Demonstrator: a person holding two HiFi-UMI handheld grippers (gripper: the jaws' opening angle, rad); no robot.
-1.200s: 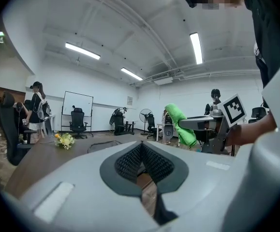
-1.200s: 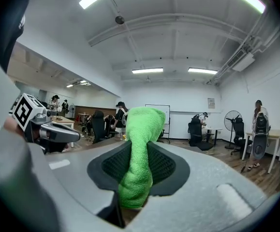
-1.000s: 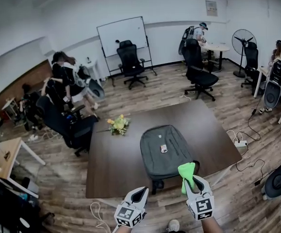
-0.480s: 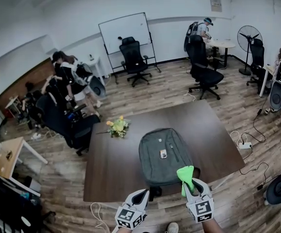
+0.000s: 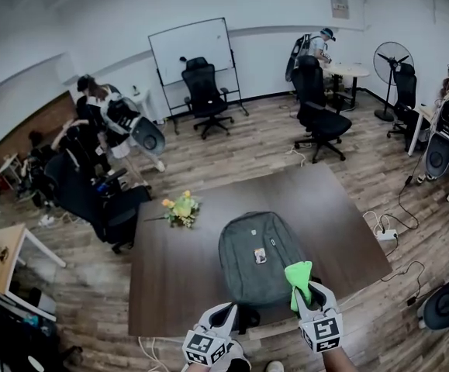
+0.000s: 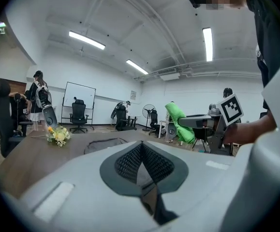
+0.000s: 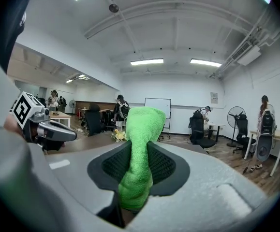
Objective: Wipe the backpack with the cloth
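A dark grey fabric backpack (image 5: 243,263) is laid flat on a dark brown wooden table (image 5: 170,277). It is placed right of the table's middle and reaches towards the table's near edge. A small white tag (image 5: 260,255) is seen on the backpack's front. A small bunch of yellow flowers (image 5: 181,206) is set on the far left part of the table.

The right gripper (image 5: 305,291) is held above the table's near edge, towards its right end. Its jaws are closed on a bright green terry cloth (image 5: 298,276), which is pinched in a bunched fold and stands up past the fingertips. Whether the cloth touches anything on the table cannot be told.

The left gripper (image 5: 226,310) is held at the same near edge, nearer the table's middle. Its jaws are brought together, and nothing is seen between them.
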